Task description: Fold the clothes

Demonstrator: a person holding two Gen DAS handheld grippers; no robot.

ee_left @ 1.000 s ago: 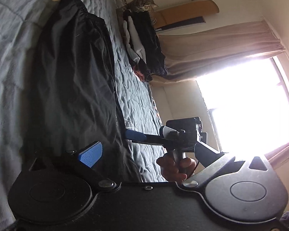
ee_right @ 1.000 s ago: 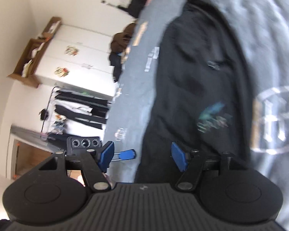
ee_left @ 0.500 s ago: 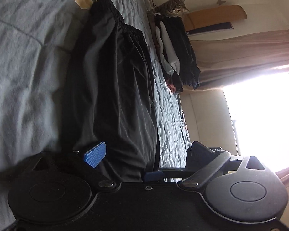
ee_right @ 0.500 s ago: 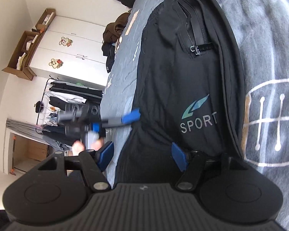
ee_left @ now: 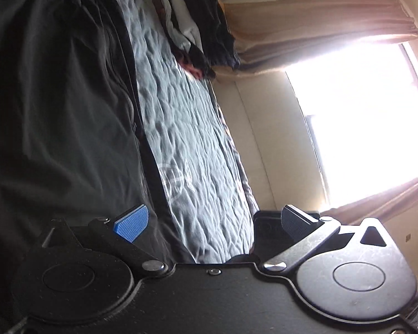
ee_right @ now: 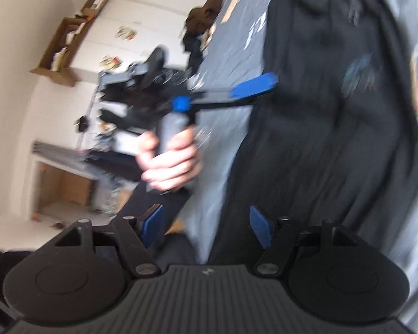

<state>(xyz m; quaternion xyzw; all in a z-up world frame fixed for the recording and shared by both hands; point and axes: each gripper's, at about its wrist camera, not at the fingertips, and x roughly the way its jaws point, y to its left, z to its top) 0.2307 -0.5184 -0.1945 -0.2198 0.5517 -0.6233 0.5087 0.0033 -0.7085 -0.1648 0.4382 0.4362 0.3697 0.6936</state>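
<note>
Grey quilted bedcover is lying under both your tools. Your left gripper is hanging with its blue pads wide apart, holding nothing, beside the edge of the black sport trousers. Your right gripper is also standing wide and empty near the trousers' hem. Your hand is gripping the left tool's handle. Bright window is glaring behind.
</note>
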